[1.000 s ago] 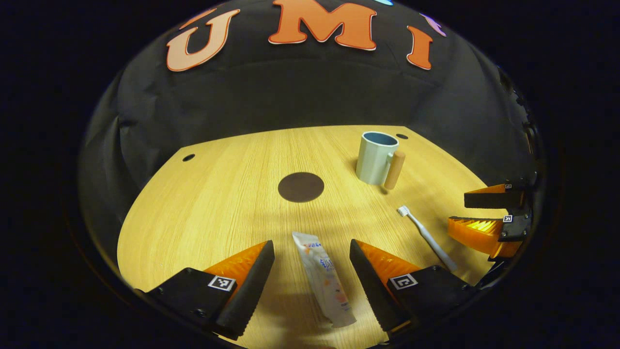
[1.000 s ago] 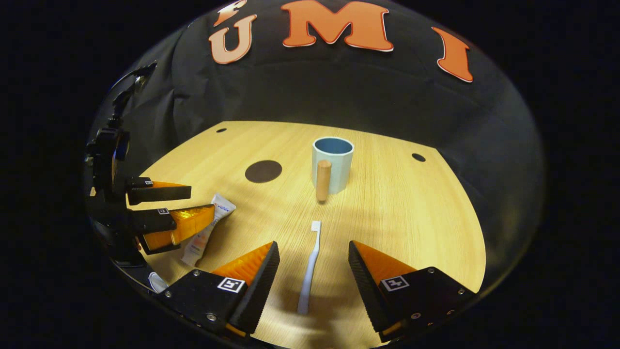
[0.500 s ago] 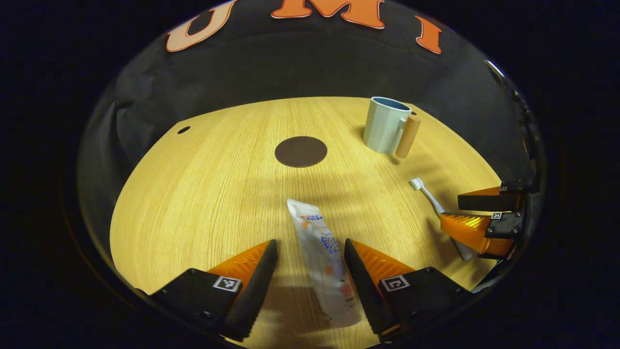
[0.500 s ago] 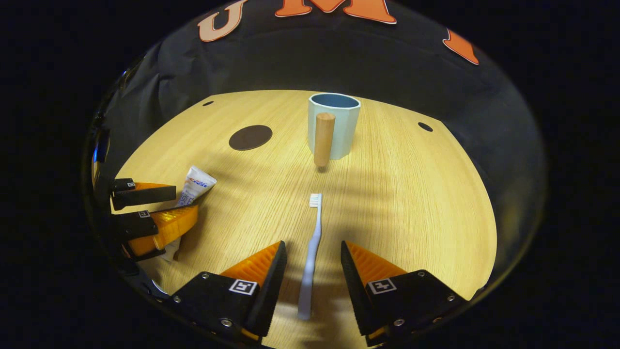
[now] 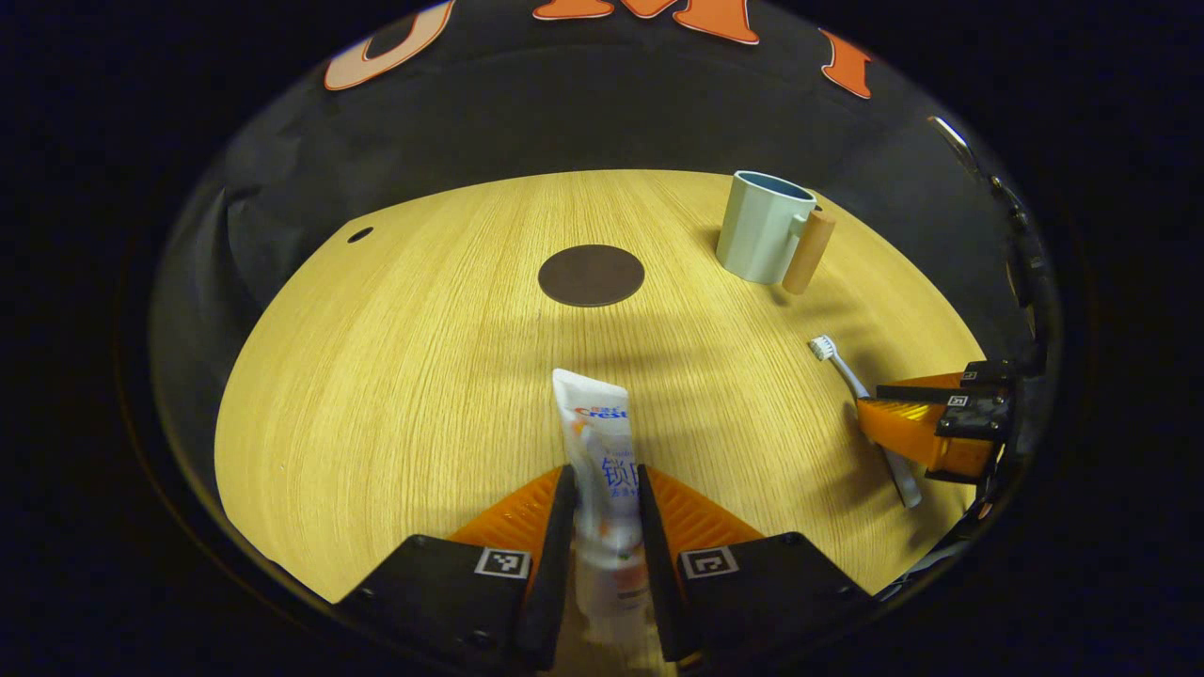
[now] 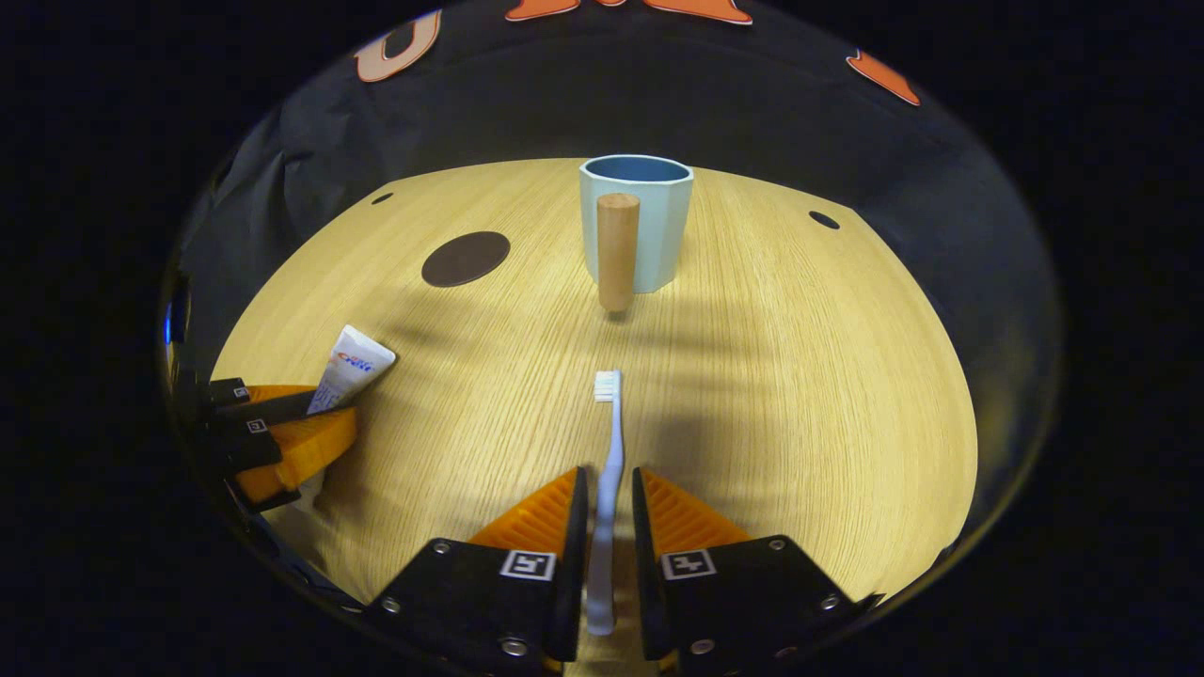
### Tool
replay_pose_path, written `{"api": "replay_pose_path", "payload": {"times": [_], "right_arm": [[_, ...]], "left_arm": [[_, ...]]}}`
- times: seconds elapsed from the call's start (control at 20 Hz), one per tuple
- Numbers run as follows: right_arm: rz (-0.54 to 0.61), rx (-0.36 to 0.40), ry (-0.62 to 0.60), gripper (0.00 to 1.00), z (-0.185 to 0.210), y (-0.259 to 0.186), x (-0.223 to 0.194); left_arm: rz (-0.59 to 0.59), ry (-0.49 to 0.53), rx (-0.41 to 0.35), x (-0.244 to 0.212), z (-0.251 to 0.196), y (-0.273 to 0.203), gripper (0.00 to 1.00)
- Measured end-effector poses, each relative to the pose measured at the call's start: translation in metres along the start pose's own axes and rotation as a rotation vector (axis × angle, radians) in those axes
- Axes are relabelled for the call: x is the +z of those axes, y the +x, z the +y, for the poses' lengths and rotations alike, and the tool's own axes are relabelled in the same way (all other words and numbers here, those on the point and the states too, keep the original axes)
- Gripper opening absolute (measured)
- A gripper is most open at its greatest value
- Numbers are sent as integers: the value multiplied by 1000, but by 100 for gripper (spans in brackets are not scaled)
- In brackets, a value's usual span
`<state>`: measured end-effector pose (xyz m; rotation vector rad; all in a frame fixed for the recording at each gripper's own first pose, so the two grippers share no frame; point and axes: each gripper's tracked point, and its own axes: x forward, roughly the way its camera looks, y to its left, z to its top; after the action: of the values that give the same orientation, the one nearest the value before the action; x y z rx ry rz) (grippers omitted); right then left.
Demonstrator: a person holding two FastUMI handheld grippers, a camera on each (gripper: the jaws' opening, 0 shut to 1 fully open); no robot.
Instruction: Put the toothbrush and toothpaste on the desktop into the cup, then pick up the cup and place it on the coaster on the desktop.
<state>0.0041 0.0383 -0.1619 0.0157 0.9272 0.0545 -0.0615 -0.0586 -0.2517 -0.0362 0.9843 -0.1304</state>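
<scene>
My left hand-held gripper (image 5: 602, 527) has its 2 fingers pressed against the sides of the white toothpaste tube with printed lettering (image 5: 600, 442), which lies flat on the light wooden tabletop (image 5: 395, 376) with its crimped end pointing to 12 o'clock. The tube's cap end is cut off at the bottom of the left gripper view, so I cannot make out how far it runs between the fingers.

My right hand-held gripper (image 6: 603, 545) is narrowed around the handle of the slim white toothbrush (image 6: 609, 442); both fingers sit against it, bristles at 12 o'clock. The handle's tail is partly hidden between the fingers.

The pale blue faceted cup with a round wooden peg handle (image 6: 638, 221) stands upright at 12 o'clock beyond the bristles in the right gripper view, the handle facing me and covering part of its wall; its inside is too dark to read. The left gripper view places it at 1 o'clock and shows the handle from the side.

The dark brown round coaster (image 5: 591, 275) lies at 12 o'clock in the left gripper view, well apart from the cup, and at 10 o'clock in the right gripper view.

In each view, the other hand-held gripper sits at the edge, covering the middle of what it grips.
</scene>
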Motion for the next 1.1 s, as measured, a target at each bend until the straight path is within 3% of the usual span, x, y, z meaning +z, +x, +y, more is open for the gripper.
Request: {"api": "replay_pose_path", "payload": {"times": [0.05,0.15,0.3,0.45,1.1], "right_arm": [[0,2,4,18,-1,2,-1],[0,5,19,9,-1,3,-1],[-7,25,56,5,-2,-2,0],[-49,44,67,5,-3,-8,9],[-339,119,91,5,-18,-58,72]], "left_arm": [[-2,-8,-10,0,-1,2,23],[-7,-29,-26,3,2,3,26],[-10,-50,-55,5,2,3,20],[-30,-48,-56,9,6,4,13],[-168,-51,-75,47,16,-18,13]]}}
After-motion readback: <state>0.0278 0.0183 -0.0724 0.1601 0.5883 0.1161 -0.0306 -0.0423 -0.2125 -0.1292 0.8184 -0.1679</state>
